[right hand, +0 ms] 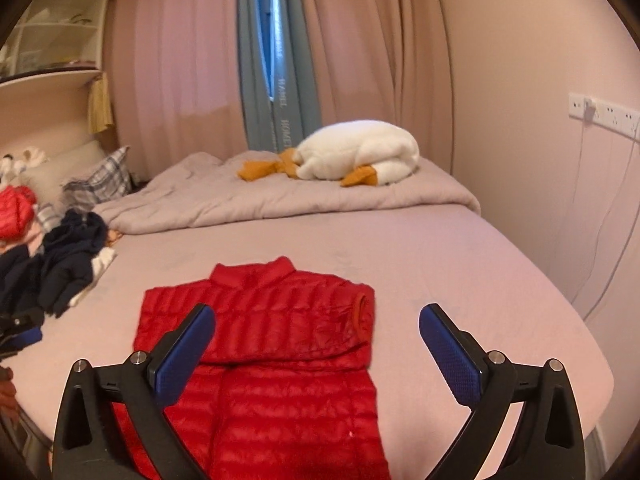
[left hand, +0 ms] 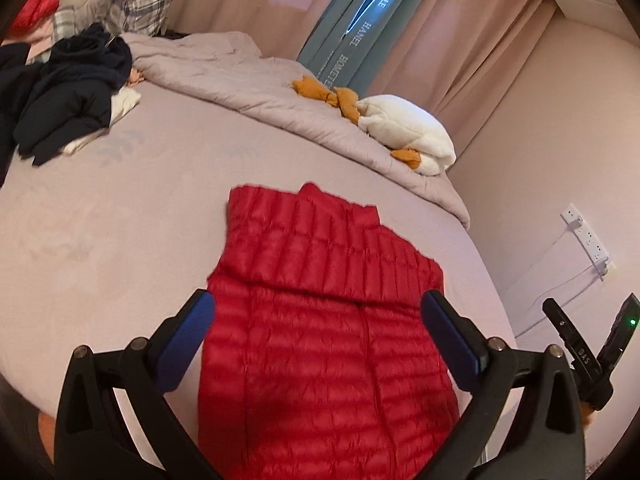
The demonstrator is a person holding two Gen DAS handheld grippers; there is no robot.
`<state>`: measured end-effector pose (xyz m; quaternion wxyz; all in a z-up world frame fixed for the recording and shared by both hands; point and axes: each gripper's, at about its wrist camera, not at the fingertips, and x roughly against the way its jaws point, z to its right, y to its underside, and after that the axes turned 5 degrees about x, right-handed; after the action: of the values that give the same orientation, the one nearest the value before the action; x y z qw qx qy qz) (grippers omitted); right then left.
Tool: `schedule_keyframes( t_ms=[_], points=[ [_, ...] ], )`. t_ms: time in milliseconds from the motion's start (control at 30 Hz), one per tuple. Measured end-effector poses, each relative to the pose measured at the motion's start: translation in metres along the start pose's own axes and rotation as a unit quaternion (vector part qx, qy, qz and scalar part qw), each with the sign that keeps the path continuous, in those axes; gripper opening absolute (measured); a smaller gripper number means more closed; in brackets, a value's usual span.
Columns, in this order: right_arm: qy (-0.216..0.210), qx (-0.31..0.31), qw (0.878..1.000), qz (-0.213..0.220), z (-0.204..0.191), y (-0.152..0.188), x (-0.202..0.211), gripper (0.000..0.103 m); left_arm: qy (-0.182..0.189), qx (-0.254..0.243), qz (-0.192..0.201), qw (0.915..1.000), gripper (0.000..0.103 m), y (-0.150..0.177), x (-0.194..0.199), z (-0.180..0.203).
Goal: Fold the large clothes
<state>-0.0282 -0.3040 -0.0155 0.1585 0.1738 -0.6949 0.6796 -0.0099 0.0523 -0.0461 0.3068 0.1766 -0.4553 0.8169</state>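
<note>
1. My left gripper (left hand: 318,320) hangs above the red down jacket (left hand: 320,320), jaws spread wide, nothing between the blue pads (left hand: 188,340).
2. My right gripper (right hand: 318,334) is likewise released, jaws wide apart, hovering over the same jacket's right half.
3. The red down jacket (right hand: 260,340) lies flat on the pink bed sheet (right hand: 460,280), collar at the far end, sleeves folded across the chest.
4. Left of the jacket, a heap of dark navy clothes (left hand: 68,96) sits on the sheet.
5. Beyond the jacket, a rumpled grey duvet (right hand: 280,196) carries a white goose plush (right hand: 360,152).
6. Behind that hang the curtains (right hand: 180,80).
</note>
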Motion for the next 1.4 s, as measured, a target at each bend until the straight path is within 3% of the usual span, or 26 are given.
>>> schedule_keyframes(
  t_ms=[200,400,933,1400],
  points=[
    [-0.017,0.006,1.0,0.006,-0.005,0.019,0.014,0.101,-0.051,-0.023,-0.006,0.9984,0.103,0.031,0.0,-0.003],
    [-0.019,-0.005,1.0,-0.006,-0.004,0.039,0.022,0.101,-0.073,-0.032,-0.032,0.9963,0.103,0.063,-0.008,-0.014],
    [-0.033,-0.069,0.995,-0.07,0.02,0.103,0.022,0.101,-0.07,0.002,-0.069,0.9952,0.103,0.126,-0.017,-0.047],
    [-0.008,-0.09,0.985,-0.149,0.032,0.146,0.008,0.101,-0.062,0.038,-0.079,0.9942,0.103,0.143,-0.018,-0.074]
  ],
)
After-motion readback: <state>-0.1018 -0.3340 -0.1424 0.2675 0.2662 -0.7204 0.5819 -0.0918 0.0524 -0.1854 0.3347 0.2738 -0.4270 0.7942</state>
